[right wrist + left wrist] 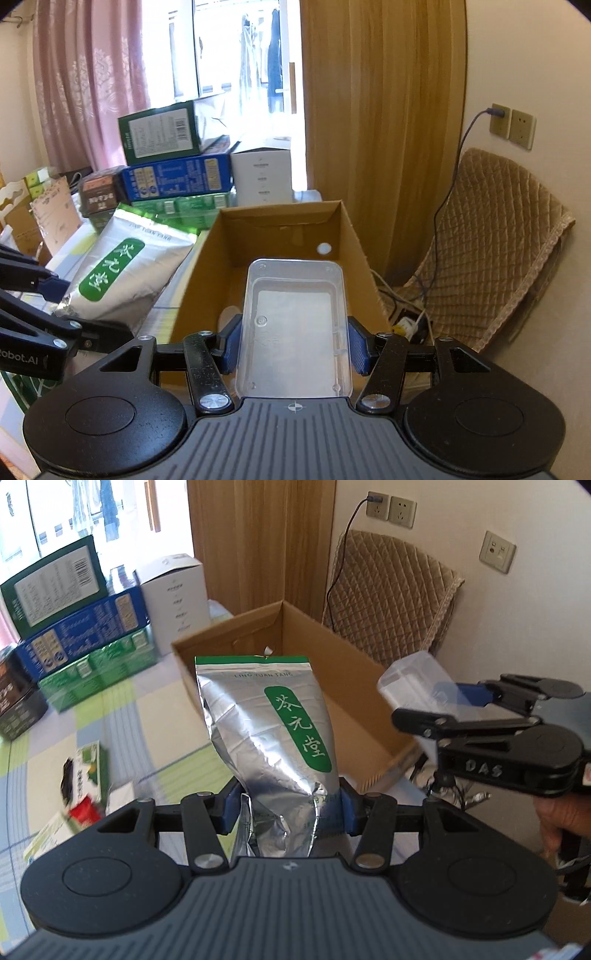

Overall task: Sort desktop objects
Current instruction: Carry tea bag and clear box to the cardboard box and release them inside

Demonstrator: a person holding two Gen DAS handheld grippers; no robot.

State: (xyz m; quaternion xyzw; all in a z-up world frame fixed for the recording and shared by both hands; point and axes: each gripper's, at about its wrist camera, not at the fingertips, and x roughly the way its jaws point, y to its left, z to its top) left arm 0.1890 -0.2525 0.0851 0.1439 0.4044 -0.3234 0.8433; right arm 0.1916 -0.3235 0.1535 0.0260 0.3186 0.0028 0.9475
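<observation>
Foil pouch is clamped by left gripper, clear tray by right gripper, both carried toward cardboard box, seemingly for dropping in.

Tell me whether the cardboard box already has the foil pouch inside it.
No, the silver foil pouch is clamped in the left gripper outside the open cardboard box, beside its left wall.

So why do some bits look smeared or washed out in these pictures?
Left wrist view: the small boxes at lower left and the clear plastic box are motion-blurred, and the window is blown out white. Right wrist view: sharper, window also overexposed, and the fisheye bends the wooden panel.
</observation>
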